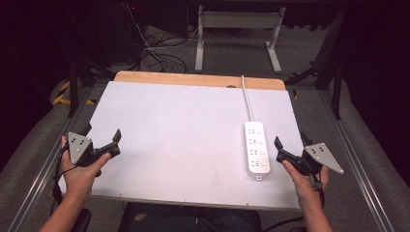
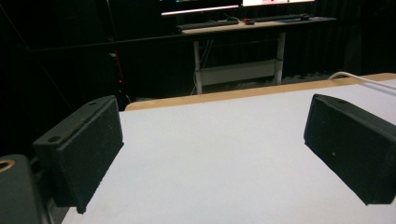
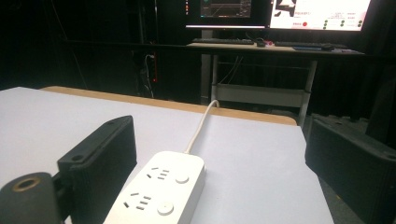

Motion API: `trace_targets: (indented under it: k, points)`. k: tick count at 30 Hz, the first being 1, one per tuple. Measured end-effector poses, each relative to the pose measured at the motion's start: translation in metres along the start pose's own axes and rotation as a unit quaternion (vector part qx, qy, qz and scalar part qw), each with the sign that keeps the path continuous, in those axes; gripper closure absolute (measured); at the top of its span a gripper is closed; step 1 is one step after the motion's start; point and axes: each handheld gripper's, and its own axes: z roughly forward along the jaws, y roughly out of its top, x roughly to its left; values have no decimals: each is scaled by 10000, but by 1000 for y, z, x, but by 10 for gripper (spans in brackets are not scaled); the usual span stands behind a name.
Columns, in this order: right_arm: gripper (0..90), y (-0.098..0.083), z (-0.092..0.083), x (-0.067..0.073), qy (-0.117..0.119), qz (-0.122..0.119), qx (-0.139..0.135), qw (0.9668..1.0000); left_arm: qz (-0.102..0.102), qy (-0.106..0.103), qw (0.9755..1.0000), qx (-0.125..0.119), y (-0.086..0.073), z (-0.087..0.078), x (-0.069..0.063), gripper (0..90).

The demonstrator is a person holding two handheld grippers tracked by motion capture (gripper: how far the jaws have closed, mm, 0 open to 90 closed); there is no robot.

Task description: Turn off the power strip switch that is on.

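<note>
High view: left tongs [image 1: 103,138] gape wide at the tabletop's [image 1: 179,135] near-left edge, gripping nothing. The white power strip [image 1: 256,147] lies at near right, long axis running near-to-far, cord [image 1: 247,99] trailing away. Right tongs [image 1: 291,139] gape wide, empty, just beside it.

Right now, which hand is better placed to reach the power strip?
Right. Its tongs sit open just beside the strip on the table's right side; the left tongs are at the far left edge.
</note>
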Motion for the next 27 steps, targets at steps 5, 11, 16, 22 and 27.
trace_targets:
  k: [5,11,16,22,27]
  points:
    - [108,1,-3,0,5,-13,-10,10000,22,-31,10000,1,0,0,0,51]
    - [158,1,-4,3,86,-113,86,9999,8,-35,10000,-20,1,1,0,51]
    - [288,2,-4,3,191,-117,165,9996,17,-48,10000,-20,1,1,0,52]
    - [605,3,-4,5,540,-37,432,9976,-20,-61,10000,-12,1,1,0,54]
    - [848,3,-3,9,923,188,1065,9898,14,-22,10000,-70,1,0,0,54]
